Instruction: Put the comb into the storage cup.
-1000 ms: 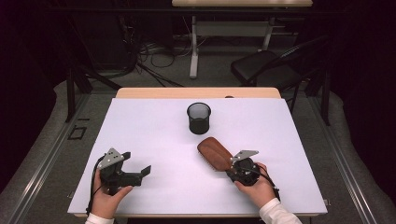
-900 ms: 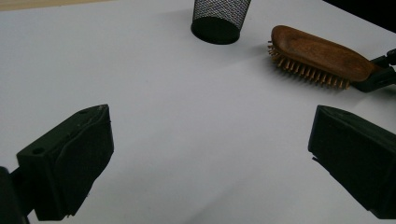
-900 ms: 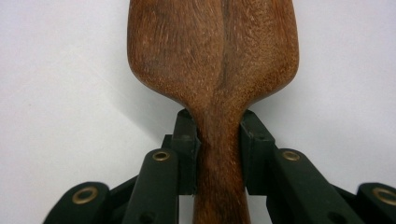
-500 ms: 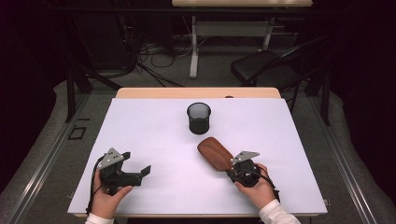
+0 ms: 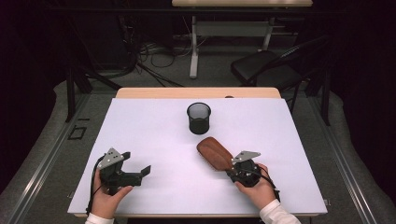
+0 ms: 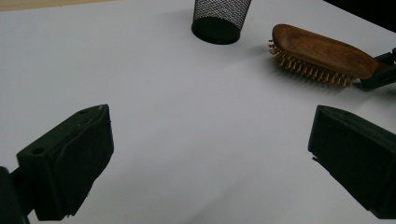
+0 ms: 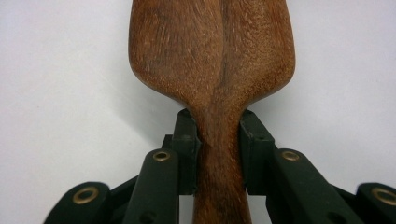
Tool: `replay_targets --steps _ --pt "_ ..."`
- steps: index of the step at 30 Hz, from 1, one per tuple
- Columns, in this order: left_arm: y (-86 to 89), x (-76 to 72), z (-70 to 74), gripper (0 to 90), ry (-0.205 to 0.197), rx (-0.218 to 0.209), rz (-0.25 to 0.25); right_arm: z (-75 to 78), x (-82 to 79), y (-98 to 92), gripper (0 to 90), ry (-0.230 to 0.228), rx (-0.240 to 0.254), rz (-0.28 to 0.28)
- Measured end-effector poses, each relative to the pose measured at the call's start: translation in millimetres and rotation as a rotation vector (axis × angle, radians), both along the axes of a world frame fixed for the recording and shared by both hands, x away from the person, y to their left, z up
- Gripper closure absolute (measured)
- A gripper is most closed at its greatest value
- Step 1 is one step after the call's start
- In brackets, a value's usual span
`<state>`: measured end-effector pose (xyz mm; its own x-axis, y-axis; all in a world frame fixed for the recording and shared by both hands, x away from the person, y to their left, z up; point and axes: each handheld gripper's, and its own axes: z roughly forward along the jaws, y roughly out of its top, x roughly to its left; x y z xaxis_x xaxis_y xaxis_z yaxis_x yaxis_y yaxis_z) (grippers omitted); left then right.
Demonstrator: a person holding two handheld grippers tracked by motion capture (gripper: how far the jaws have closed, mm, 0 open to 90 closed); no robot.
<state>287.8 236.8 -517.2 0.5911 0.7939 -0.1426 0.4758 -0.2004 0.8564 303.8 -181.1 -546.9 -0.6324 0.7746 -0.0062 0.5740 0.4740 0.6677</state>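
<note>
While two grippers are at the table, only two loose things are on it: one wooden hairbrush [image 5: 215, 153] and one black mesh pen cup [image 5: 199, 118]. The right gripper [image 7: 218, 140] is closed on the handle of the hairbrush, one jaw pressing each side of the narrow neck just below the wide head. The brush lies in the near right part of the white table [image 5: 154, 126], its wooden back up and its bristles toward the surface; whether the bristles touch the surface or hang slightly above it, I cannot tell surely. The head points toward the cup, which stands upright near the middle and is apart from the brush.

The left gripper [image 5: 140, 173] is near the front left part of the table, with the person's left hand [image 5: 108, 198] around it. Its jaws stand wide apart with nothing between them, only bare white surface.

Both hands are close to the front edge. The left half of the table is free, and the far right corner also. The right hand [image 5: 258, 189] has less room, since the front edge is just behind it.
</note>
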Motion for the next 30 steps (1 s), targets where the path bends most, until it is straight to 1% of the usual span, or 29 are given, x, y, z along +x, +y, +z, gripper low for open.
replay_targets --steps 5,8,9,12,15,16,25,30 --pt "0.0 -0.1 0.1 0.4 0.000 0.001 0.000 4.9 -0.3 1.9 71.4 -0.030 0.013 0.005" --pt "0.0 -0.1 0.0 0.4 0.001 -0.001 0.000 9.2 -0.1 1.4 71.4 -0.049 0.030 0.012" --pt "0.0 -0.1 0.0 0.4 0.000 -0.001 0.000 10.5 -0.2 1.7 71.3 -0.059 0.042 0.006" --pt "-0.1 0.0 -0.1 0.4 0.000 0.000 0.000 15.5 1.2 1.2 71.4 -0.067 0.049 0.010" --pt "-0.2 0.0 0.0 0.4 0.000 0.001 -0.001 20.0 2.9 1.1 71.4 -0.085 0.054 0.014" --pt "-0.2 0.0 0.0 0.4 0.000 0.000 0.000 22.0 2.9 1.1 71.3 -0.083 0.055 0.013" --pt "-0.3 0.2 -0.4 0.4 0.000 -0.001 0.000 35.0 7.2 2.7 71.4 -0.117 0.059 0.032" --pt "-1.2 0.3 -0.9 0.4 0.006 -0.001 -0.001 40.9 9.7 4.1 71.3 -0.127 0.077 0.038"
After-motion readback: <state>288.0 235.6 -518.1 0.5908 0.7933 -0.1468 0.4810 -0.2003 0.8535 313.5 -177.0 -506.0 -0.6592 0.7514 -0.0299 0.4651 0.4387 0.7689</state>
